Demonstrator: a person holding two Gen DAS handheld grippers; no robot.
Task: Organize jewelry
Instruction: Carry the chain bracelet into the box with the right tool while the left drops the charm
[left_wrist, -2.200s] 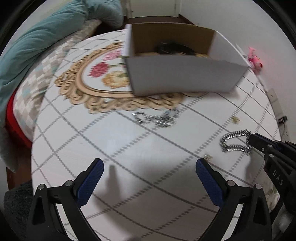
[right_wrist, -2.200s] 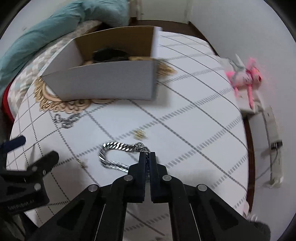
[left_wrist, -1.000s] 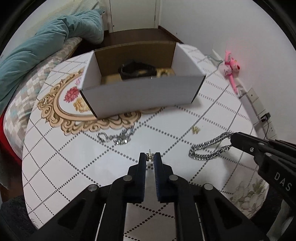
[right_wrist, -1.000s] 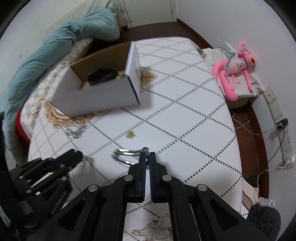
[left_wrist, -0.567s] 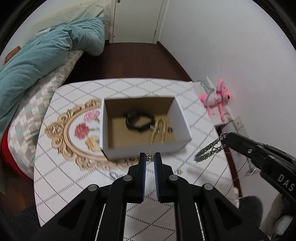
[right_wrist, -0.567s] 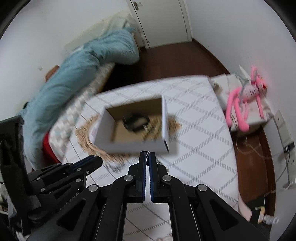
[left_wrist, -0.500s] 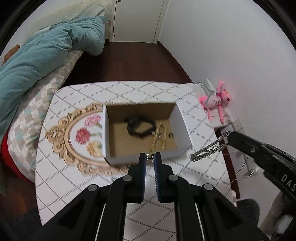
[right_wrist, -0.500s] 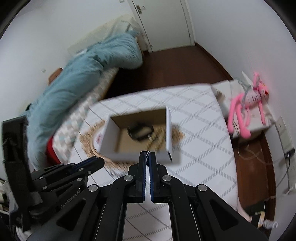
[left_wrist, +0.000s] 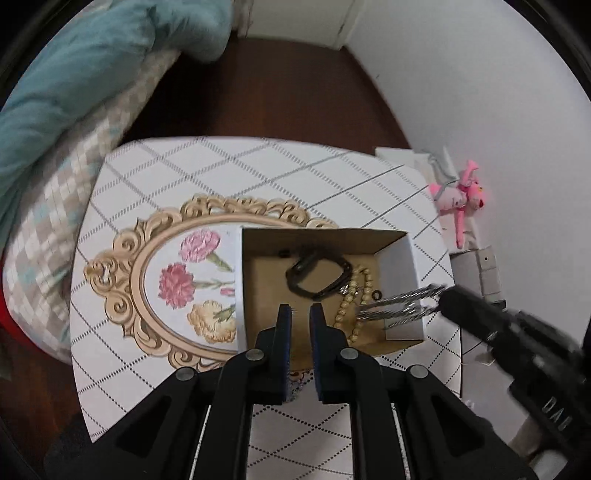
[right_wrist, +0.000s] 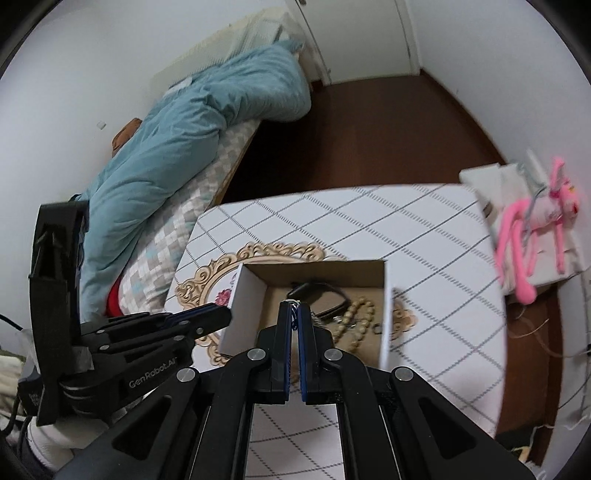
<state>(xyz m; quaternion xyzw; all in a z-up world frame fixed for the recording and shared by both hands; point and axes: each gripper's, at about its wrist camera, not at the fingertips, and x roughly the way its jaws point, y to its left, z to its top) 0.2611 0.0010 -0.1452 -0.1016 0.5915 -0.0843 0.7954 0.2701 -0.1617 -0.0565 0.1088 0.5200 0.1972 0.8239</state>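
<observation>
So we're hovering both grippers over the open cardboard box, a plain rectangular one with white outer walls and raw brown card inside, sitting on the white table with its dotted grey diamond grid and that ornate gold-scrolled oval frame print with flowers. Our left gripper has its black jaws nearly closed, with just a slim gap between the blue ribbed pads; we can't make out anything between them in the left wrist view, though something tiny could be hiding there. Our right gripper is clenched tight on the silver chain, a chunky curb-link piece that looks motion-blurred as it hangs in a loop over the right side of the box. In the right wrist view only a bit of shiny link peeks out at the fingertips. Down in the box there's a black strap-like bracelet curled into a rough ring, and right beside it a cream beaded bracelet made of small round beads. Off the table edge there's a fuzzy pink plush toy, and a puffy teal duvet on the bed.
</observation>
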